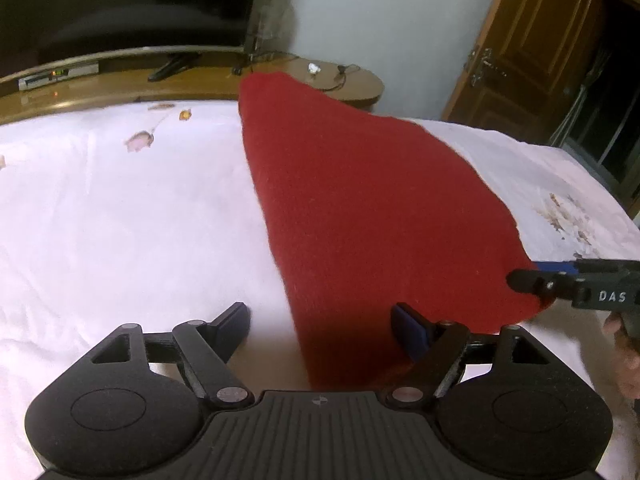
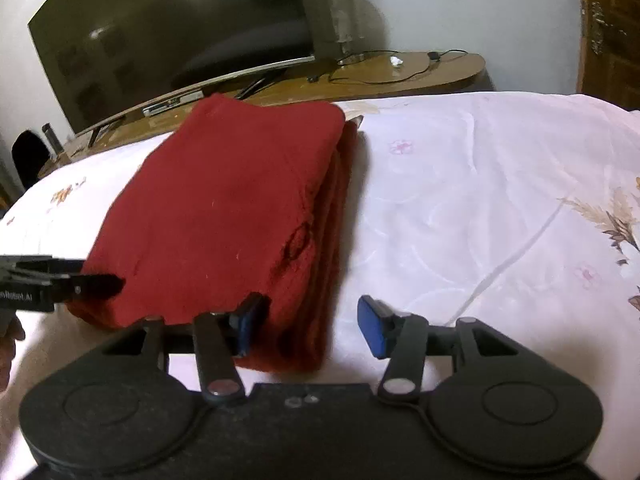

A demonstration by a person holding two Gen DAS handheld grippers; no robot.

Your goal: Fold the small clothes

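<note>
A dark red folded garment (image 1: 360,200) lies flat on the white bedsheet (image 1: 120,220). My left gripper (image 1: 324,326) is open over its near left corner. The cloth's edge runs between the blue pads (image 1: 412,332), which do not press on it. My right gripper (image 2: 312,324) is open at the near right corner of the red garment (image 2: 224,200). One of its pads (image 2: 250,320) is over the cloth, the other over the bedsheet (image 2: 480,200). Each gripper shows at the edge of the other's view: the right gripper (image 1: 532,276) and the left gripper (image 2: 96,280).
Behind the bed stands a low wooden TV stand (image 2: 400,76) with a large dark television (image 2: 172,32), cables and a set-top box (image 1: 60,76). A wooden door (image 1: 532,40) is at the far right. The flowered sheet extends to both sides of the garment.
</note>
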